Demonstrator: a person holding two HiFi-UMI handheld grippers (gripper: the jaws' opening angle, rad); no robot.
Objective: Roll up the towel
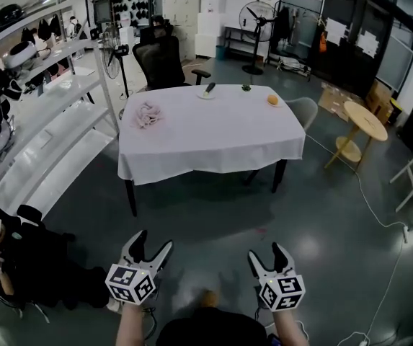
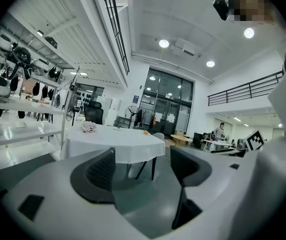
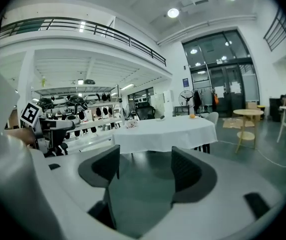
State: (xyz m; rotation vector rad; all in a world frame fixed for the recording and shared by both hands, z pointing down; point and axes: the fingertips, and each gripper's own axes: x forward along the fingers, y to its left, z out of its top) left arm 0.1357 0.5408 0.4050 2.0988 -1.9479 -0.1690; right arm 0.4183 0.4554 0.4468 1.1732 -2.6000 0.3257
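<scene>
Both of mine are hanging low in front of me over the glossy grey floor (image 1: 321,222). Left gripper (image 1: 154,242): jaws spread wide, nothing between them, touching nothing. Right gripper (image 1: 266,255): same deal, wide apart and empty. The crumpled pale pink towel (image 1: 147,114) is well away from both, lying on the white-clothed rectangular table (image 1: 213,135) near its far left corner. A small round orange thing (image 1: 272,100) sits towards the table's far right.
</scene>
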